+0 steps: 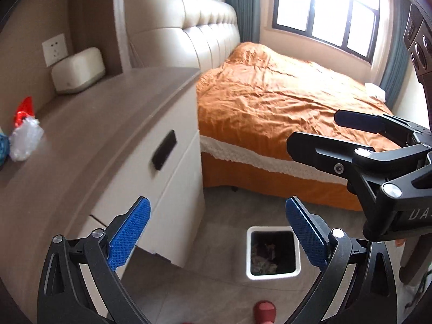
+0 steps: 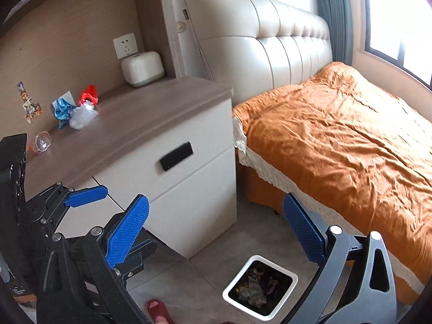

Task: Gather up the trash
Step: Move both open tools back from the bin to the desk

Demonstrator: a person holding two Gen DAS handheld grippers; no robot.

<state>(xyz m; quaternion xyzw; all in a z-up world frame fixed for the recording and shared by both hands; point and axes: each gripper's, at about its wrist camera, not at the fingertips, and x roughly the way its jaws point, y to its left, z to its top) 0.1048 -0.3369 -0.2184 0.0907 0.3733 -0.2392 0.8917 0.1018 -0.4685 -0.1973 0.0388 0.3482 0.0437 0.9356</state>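
Note:
A white square trash bin (image 1: 273,253) stands on the floor by the bedside cabinet, with crumpled trash inside; it also shows in the right wrist view (image 2: 260,286). On the cabinet top (image 2: 151,118) lie a red wrapper (image 2: 89,94), a blue wrapper (image 2: 61,112), a clear crumpled plastic piece (image 2: 81,117) and a small clear cup (image 2: 43,141). The red wrapper (image 1: 23,110) and clear plastic (image 1: 25,139) also show in the left wrist view. My left gripper (image 1: 217,232) is open and empty above the floor near the bin. My right gripper (image 2: 216,229) is open and empty, above the bin.
A bed with an orange cover (image 2: 337,140) fills the right side. A cream box (image 2: 142,68) stands at the back of the cabinet under a wall socket (image 2: 124,45). A cabinet drawer handle (image 2: 176,159) faces me. A red slipper (image 2: 158,310) is on the tiled floor.

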